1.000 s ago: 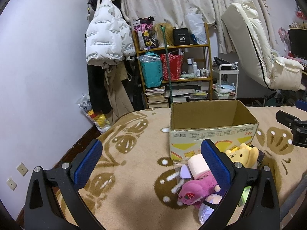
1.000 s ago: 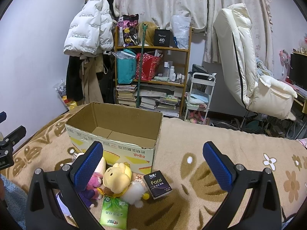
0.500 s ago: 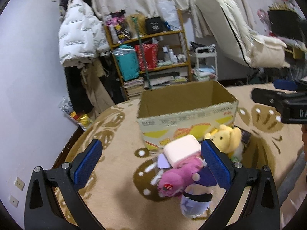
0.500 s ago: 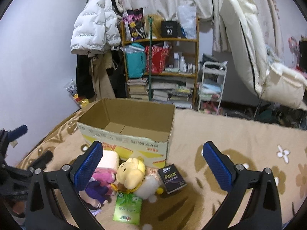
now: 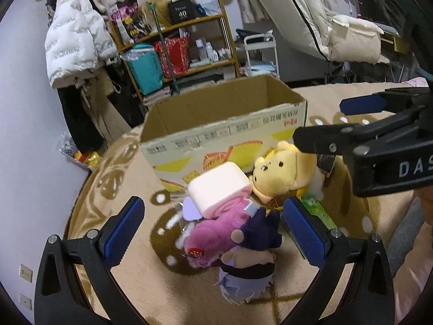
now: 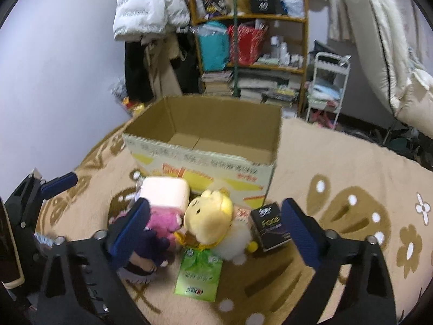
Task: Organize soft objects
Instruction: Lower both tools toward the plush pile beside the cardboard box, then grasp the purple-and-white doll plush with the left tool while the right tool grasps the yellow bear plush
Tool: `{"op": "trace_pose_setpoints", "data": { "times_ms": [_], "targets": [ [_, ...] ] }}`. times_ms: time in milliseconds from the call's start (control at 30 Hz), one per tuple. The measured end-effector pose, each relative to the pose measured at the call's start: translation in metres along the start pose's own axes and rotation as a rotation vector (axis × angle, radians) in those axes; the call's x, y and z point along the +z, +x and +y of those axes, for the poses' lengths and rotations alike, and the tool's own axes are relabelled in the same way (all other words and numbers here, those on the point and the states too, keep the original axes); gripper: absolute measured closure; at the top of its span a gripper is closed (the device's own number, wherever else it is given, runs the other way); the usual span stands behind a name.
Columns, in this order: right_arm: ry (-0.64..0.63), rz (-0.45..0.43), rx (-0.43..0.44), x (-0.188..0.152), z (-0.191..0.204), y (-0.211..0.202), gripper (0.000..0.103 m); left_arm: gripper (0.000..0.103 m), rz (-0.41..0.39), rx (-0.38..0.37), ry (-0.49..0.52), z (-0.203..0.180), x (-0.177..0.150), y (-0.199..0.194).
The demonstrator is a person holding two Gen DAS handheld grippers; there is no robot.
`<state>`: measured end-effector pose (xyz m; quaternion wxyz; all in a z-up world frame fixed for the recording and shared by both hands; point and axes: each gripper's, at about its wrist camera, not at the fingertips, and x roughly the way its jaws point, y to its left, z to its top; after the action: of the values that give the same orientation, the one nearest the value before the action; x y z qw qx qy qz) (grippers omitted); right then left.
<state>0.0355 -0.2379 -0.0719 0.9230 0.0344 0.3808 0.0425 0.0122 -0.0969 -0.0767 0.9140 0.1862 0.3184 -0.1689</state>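
Note:
A heap of soft toys lies on the patterned blanket in front of an open cardboard box [image 5: 224,132] [image 6: 205,146]. It holds a yellow bear plush [image 5: 284,173] [image 6: 208,216], a pale pink block cushion [image 5: 219,187] [image 6: 165,192], a magenta plush [image 5: 213,238] [image 6: 162,222] and a dark purple-haired doll [image 5: 254,252] [image 6: 151,246]. My left gripper [image 5: 213,233] is open just above the magenta plush and the doll. My right gripper [image 6: 216,230] is open around the yellow bear. In the left wrist view the right gripper's fingers [image 5: 360,104] reach in from the right over the bear.
A green tissue packet [image 6: 197,276] and a black "Face" box [image 6: 270,230] lie beside the toys. Behind the bed stand a cluttered shelf [image 6: 251,43], a white jacket [image 5: 75,43] on a rack, a small white trolley [image 6: 327,81] and a cream recliner [image 5: 324,27].
Both grippers have moved forward and down toward the toy heap, which now fills the gap between their open fingers. The right gripper now hangs over the yellow bear.

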Motion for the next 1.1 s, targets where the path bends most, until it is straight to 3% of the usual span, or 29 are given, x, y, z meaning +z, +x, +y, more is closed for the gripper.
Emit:
{"op": "trace_pose_setpoints", "data": {
  "times_ms": [100, 167, 333, 533, 633, 900, 1100],
  "targets": [
    [0.009, 0.045, 0.008, -0.002, -0.001, 0.011, 0.016, 0.002, 0.031, -0.022, -0.015, 0.003, -0.002, 0.005],
    [0.027, 0.079, 0.032, -0.002, -0.004, 0.019, 0.029, 0.002, 0.049, -0.039, -0.025, 0.004, -0.003, 0.01],
    [0.063, 0.154, 0.087, -0.006, -0.011, 0.039, 0.051, 0.002, 0.118, -0.091, -0.051, 0.006, -0.005, 0.024],
    [0.092, 0.202, 0.133, -0.008, -0.013, 0.052, 0.052, 0.005, 0.177, -0.176, -0.076, 0.004, -0.007, 0.037],
    [0.096, 0.225, 0.13, -0.009, -0.014, 0.059, 0.052, 0.014, 0.202, -0.19, -0.07, 0.001, -0.009, 0.043],
    [0.107, 0.252, 0.157, -0.011, -0.013, 0.068, 0.052, 0.051, 0.274, -0.241, -0.083, -0.002, -0.015, 0.054],
    [0.105, 0.237, 0.188, -0.009, -0.011, 0.066, 0.065, 0.053, 0.321, -0.286, -0.112, -0.001, -0.018, 0.061]
  ]
}}
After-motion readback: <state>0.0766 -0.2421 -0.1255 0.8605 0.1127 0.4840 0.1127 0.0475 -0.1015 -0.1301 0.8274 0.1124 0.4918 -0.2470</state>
